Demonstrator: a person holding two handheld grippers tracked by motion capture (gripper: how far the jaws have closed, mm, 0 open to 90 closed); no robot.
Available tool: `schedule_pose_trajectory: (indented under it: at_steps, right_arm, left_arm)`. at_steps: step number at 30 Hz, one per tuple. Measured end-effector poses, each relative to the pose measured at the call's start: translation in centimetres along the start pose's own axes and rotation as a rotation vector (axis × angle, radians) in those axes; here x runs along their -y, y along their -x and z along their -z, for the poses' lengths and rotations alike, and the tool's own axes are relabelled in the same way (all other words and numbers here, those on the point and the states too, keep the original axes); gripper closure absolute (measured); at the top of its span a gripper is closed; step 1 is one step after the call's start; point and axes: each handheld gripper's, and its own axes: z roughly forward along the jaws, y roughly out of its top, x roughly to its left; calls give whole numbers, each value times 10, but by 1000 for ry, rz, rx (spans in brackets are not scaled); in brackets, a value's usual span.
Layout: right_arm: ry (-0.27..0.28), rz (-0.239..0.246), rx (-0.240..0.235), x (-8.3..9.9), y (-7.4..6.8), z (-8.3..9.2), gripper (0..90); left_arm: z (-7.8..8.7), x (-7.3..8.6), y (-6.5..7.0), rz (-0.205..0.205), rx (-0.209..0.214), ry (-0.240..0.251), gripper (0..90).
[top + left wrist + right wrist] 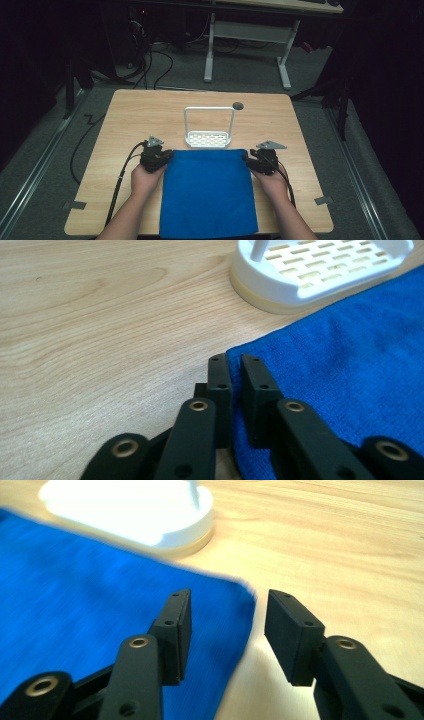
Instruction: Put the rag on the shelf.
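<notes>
Flat blue microfibre cloth (207,192) on wooden bench (140,115): left gripper (235,371) fingers pinching far corner, right gripper (227,611) fingers agape astride its corner, lifting apparently pending.

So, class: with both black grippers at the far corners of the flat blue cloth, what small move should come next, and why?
Probably close the right gripper. Its jaws are open astride the blue cloth's far right corner, while the left gripper looks already pinched on the far left corner. Both corners gripped would let the cloth lift evenly.
</notes>
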Motion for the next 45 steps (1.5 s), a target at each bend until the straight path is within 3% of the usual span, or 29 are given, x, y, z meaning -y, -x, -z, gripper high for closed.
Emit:
schedule_pose_trajectory:
  at_steps: [2,4,8,9,10,11,14,15,17,22,28,29,30,36,42,43,45]
  right_arm:
    - [-16,-6,0,-4,1,-7,528]
    - [-75,45,28,-9,-3,-21,535]
    - [-94,71,55,-9,-10,-23,595]
    - [-96,67,51,-8,-12,-23,738]
    - [-96,67,51,-8,-12,-23,738]
    - [-99,71,36,-8,-12,-22,835]
    - [-96,77,12,-7,-15,-21,881]
    - [-55,85,0,-6,-21,-12,881]
    - [-30,92,-13,-5,-24,-6,881]
    - [63,137,-39,5,-44,27,880]
    - [177,130,-35,21,-52,60,879]
    - [217,117,-37,24,-52,71,880]
    - [217,117,-37,24,-52,71,880]
    - [338,134,-43,20,-57,98,880]
    - [415,147,-41,14,-64,112,879]
    - [439,131,-47,11,-66,115,879]
    - [449,130,-50,10,-67,115,879]
  left_arm:
    - [0,0,1,-6,-3,-1,854]
    - [0,0,1,-2,1,-2,868]
    - [0,1,3,-27,-5,-6,873]
    - [0,1,3,-28,-6,-6,878]
    - [0,1,3,-26,-4,-6,878]
    - [0,1,3,-22,2,-5,881]
    - [4,3,3,-30,17,4,885]
    - [10,6,4,-24,24,26,886]
    - [19,11,8,-11,49,55,887]
    - [46,24,23,-38,51,107,886]
    - [73,33,32,-35,52,180,886]
    - [83,33,38,-44,56,220,886]
    - [83,33,38,-44,56,220,886]
    - [117,25,55,-82,52,344,886]
    - [130,18,59,-93,39,410,886]
    - [133,15,60,-91,39,433,886]
    - [133,12,61,-98,40,436,886]
